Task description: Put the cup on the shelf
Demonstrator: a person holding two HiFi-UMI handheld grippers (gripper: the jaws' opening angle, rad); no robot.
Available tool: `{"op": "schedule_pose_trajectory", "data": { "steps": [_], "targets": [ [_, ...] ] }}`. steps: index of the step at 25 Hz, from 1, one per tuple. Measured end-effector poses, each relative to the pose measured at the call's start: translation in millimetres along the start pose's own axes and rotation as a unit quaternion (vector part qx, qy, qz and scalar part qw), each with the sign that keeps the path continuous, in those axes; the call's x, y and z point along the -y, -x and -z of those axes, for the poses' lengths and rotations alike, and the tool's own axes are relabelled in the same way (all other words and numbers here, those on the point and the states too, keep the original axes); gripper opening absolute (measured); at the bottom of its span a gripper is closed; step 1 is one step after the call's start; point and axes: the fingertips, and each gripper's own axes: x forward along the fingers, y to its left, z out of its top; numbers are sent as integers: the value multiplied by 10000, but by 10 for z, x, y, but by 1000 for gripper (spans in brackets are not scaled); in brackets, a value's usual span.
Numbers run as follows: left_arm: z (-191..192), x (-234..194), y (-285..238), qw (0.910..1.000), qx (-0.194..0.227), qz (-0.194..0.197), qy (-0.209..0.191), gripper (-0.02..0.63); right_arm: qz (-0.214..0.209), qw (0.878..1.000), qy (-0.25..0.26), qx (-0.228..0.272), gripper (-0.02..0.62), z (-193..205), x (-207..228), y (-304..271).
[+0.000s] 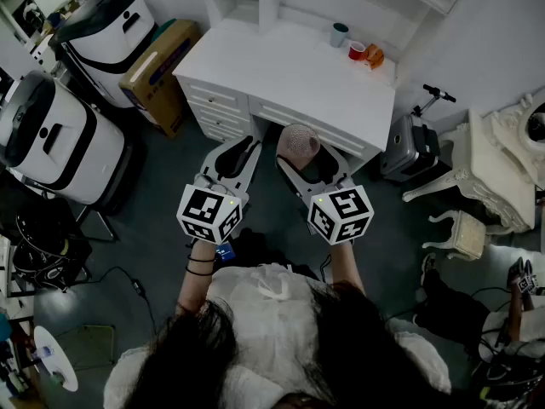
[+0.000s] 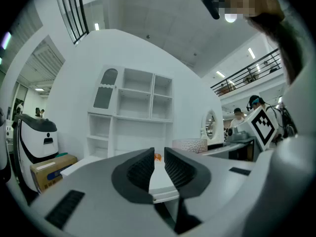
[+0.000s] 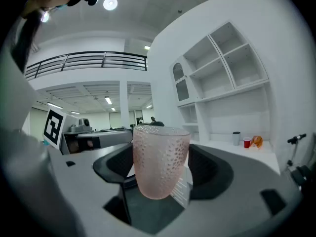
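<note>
Right gripper (image 3: pixel 161 149): jaws spread wide and closed on the cup (image 3: pixel 160 162), one dark pad against each side of its wall. The cup is pink, see-through, with a dimpled surface. It stands upright between my jaws, rim up, its base hanging clear of anything beneath.

Left gripper (image 2: pixel 159 154): jaws drawn nearly together with only a thin slit between the ribbed pads, and nothing in it. Through the slit I see only the far desktop.

From the head view, I hold both grippers side by side in front of the white desk (image 1: pixel 281 71), marker cubes toward me. The cup sits just short of the desk's front edge, over the dark floor.

The white shelf unit (image 2: pixel 131 100) rises at the back of the desk, against the wall, with open compartments. The cup is well apart from it, with the whole desktop between them.

On the desk's far right corner:
- a grey cup (image 1: pixel 340 34)
- a red cup (image 1: pixel 357 51) just beside it
- a small orange thing (image 1: pixel 375 56) touching or nearly touching the red cup; I cannot tell what it is

To the left of the desk a cardboard box (image 1: pixel 157 75) leans against its side, and past it stand two white-and-black machines (image 1: pixel 106 32). To the right of the desk a folded scooter (image 1: pixel 409 147) is parked near the desk's corner.
</note>
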Motion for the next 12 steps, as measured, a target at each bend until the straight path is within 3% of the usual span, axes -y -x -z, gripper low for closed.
{"op": "schedule_pose_trajectory", "data": {
  "steps": [12],
  "targets": [
    [-33, -408, -182, 9999, 12, 99, -59, 71, -5, 9999, -107, 3, 343, -30, 12, -439]
  ]
}}
